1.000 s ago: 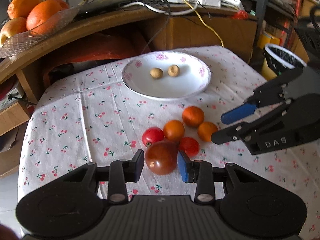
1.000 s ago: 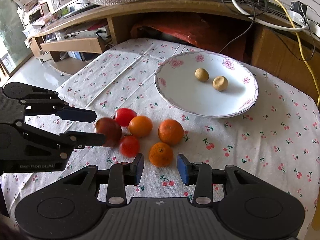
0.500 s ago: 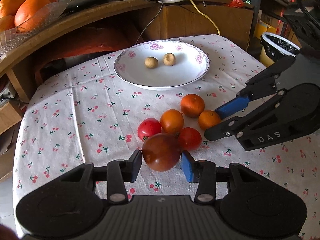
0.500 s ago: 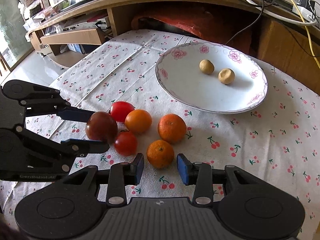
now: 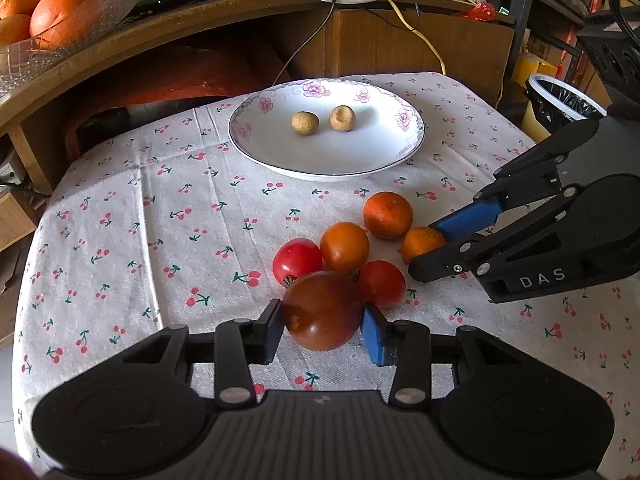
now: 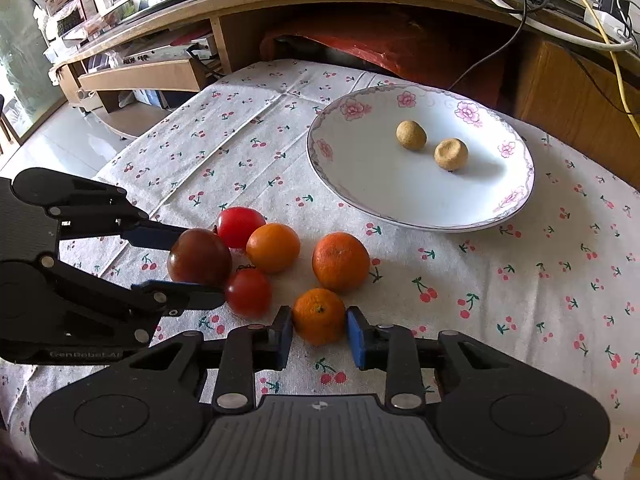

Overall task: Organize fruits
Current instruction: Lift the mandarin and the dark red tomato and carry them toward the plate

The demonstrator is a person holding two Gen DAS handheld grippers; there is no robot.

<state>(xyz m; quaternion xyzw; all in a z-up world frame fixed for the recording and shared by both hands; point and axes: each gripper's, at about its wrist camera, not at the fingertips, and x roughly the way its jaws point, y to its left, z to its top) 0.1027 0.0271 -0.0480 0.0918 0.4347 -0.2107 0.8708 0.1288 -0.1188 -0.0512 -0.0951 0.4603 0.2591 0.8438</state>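
White cherry-print cloth (image 5: pixel 160 200) covers the table; wooden shelving stands behind. Floral plate (image 6: pixel 360 184) near the far edge holds two brown fruits (image 6: pixel 411 134). Left tongs (image 5: pixel 322 330) clamp dark tomato (image 5: pixel 322 310); right tongs (image 6: pixel 319 330) flank small orange (image 6: pixel 319 314), contact unclear.

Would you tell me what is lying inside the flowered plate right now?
Two small tan round fruits lie apart in the flowered plate; the rest of its white surface shows bare. Whatever is under the plate is covered.
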